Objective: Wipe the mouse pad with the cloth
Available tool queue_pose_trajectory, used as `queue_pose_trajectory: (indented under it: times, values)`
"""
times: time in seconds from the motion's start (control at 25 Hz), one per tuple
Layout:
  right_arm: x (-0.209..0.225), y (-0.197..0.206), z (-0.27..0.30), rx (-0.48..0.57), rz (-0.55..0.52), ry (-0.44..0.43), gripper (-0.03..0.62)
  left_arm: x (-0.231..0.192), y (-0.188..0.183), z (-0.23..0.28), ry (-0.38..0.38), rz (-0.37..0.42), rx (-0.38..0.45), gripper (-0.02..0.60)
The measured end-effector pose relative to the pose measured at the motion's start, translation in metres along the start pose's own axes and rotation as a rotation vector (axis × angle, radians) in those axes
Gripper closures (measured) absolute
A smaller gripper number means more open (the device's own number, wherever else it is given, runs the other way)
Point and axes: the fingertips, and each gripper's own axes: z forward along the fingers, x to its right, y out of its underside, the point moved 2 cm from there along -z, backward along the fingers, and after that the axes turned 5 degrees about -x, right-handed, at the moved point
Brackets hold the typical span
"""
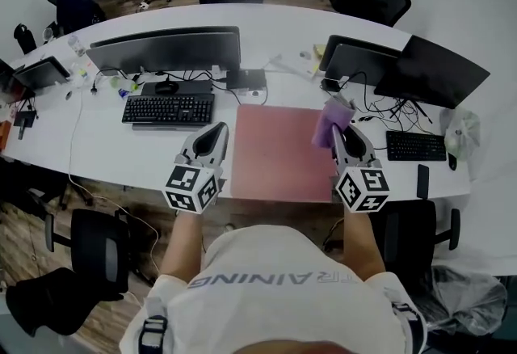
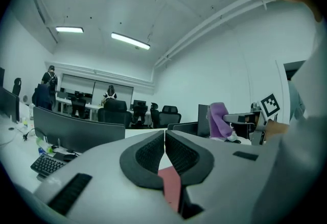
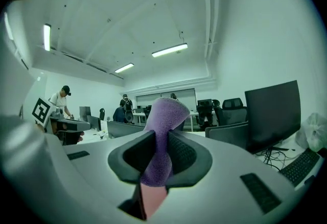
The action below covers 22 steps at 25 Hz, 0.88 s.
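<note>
Grips the purple cloth [image 1: 330, 121] in the right hand-held gripper [image 1: 338, 132], at 3 o'clock over the mouse pad [image 1: 279, 154], likely poised to wipe. Holds the left hand-held gripper [image 1: 219, 129] clenched, empty, at 9 o'clock, out of the way.

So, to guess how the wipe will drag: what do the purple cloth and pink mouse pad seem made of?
The purple cloth looks like soft, fuzzy textile, perhaps microfibre: fine nap, limp folds. The pink mouse pad looks thin, flat and matte, with no glare; possibly fabric-topped, though that can't be told.
</note>
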Motion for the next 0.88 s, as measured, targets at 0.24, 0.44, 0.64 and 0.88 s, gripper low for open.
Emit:
queue_pose_trajectory:
  times: [0.24, 0.44, 0.64, 0.88]
  values:
    - [-0.032, -0.008, 0.009, 0.013, -0.038, -0.02, 0.505, -0.02, 0.001, -0.016, 0.007, -0.04, 0.012, 0.549]
    - [-0.046, 0.003, 0.019, -0.014, -0.013, -0.035, 0.505, -0.031, 0.003, -0.021, 0.012, -0.047, 0.008, 0.549]
    - [-0.053, 0.008, 0.022, -0.04, -0.016, -0.044, 0.505, -0.031, 0.002, -0.017, 0.028, -0.049, 0.014, 0.549]
    - [-0.047, 0.014, 0.024, -0.066, -0.016, -0.042, 0.505, -0.029, 0.005, -0.01, 0.031, -0.049, 0.005, 0.549]
